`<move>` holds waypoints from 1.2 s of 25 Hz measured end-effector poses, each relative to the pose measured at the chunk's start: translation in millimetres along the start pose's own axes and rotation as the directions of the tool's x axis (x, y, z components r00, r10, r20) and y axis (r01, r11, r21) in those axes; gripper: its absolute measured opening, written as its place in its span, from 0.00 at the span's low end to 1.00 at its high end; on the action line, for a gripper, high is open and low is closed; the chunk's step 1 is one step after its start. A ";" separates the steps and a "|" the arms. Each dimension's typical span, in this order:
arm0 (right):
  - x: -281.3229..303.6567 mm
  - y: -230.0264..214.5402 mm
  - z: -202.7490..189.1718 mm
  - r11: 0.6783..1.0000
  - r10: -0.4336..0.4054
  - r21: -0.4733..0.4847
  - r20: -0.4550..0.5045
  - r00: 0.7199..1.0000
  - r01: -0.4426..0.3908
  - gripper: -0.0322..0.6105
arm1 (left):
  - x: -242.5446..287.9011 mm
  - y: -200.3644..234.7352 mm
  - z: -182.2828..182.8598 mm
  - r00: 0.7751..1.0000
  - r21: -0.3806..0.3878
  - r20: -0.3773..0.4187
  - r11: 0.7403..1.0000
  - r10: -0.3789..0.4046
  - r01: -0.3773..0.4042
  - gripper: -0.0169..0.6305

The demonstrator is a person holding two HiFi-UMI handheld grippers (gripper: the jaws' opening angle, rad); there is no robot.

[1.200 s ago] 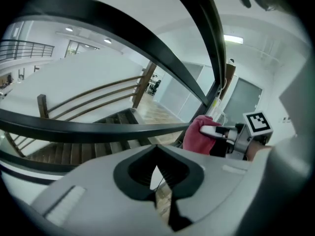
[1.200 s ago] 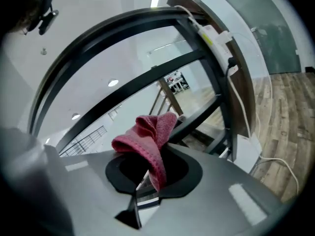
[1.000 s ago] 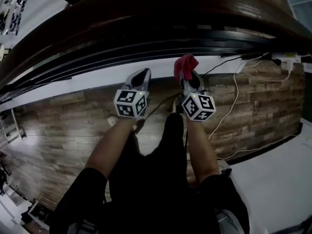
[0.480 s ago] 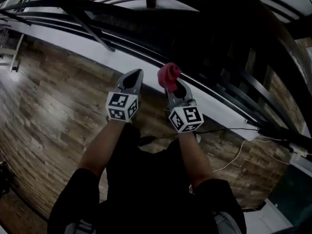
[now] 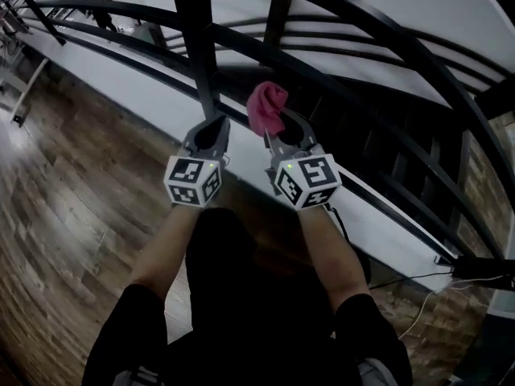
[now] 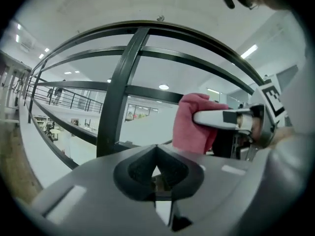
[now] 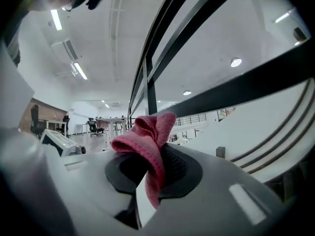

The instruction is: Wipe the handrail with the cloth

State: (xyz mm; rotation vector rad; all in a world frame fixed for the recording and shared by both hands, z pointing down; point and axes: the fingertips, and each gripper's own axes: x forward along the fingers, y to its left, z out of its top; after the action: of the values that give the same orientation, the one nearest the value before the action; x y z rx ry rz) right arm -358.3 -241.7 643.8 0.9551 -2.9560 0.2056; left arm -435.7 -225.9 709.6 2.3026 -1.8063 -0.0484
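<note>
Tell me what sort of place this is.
Likely an upper-level walkway in an open office: a black metal railing, wood-plank floor, and desks with office chairs.

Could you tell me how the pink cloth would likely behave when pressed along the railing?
Probably soft and floppy: the cloth bunches and droops where the right gripper pinches it. Likely light, since one pinch holds it up.

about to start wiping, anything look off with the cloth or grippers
Nothing damaged or spilled. The pink cloth sits bunched in a wad in the shut right gripper, not spread flat. The left gripper is shut, empty.
</note>
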 end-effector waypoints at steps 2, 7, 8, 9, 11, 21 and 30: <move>23.3 1.1 -8.1 1.000 -0.026 -0.011 -0.021 0.999 0.026 0.13 | 3.9 13.4 -6.3 1.000 0.027 0.009 0.999 -0.018 0.018 0.03; 60.2 -8.8 -11.8 0.994 -0.089 0.058 -0.057 0.994 0.093 0.13 | 3.8 37.2 -11.9 1.000 -0.009 -0.008 1.000 -0.022 0.022 0.03; 68.8 -11.2 -13.8 0.991 -0.093 0.089 -0.076 0.993 0.099 0.13 | 1.4 40.3 -12.5 1.000 -0.018 -0.012 1.000 -0.022 0.022 0.03; 79.2 -14.1 -17.1 0.987 -0.098 0.115 -0.099 0.990 0.110 0.13 | -0.7 43.3 -13.7 1.000 -0.028 -0.015 0.999 -0.024 0.024 0.03; 101.7 -21.9 -26.7 0.980 -0.127 0.136 -0.151 0.980 0.148 0.13 | -2.8 49.4 -19.2 0.999 -0.054 -0.023 0.998 -0.030 0.028 0.03; 153.3 -32.6 -52.3 0.955 -0.273 -0.224 -0.403 0.874 0.195 0.13 | 7.0 74.9 -32.8 0.997 -0.088 -0.073 0.996 0.010 -0.017 0.03; 164.4 -29.7 -62.9 0.885 -0.333 -0.457 -0.489 0.806 0.088 0.13 | 14.3 86.5 -37.8 0.995 -0.106 -0.095 0.993 0.033 -0.043 0.03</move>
State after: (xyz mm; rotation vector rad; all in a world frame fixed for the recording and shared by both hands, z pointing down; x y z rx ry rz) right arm -475.2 -352.6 720.6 0.9538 -2.2020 -0.1337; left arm -508.9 -253.5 764.3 2.1594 -1.7571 -0.0314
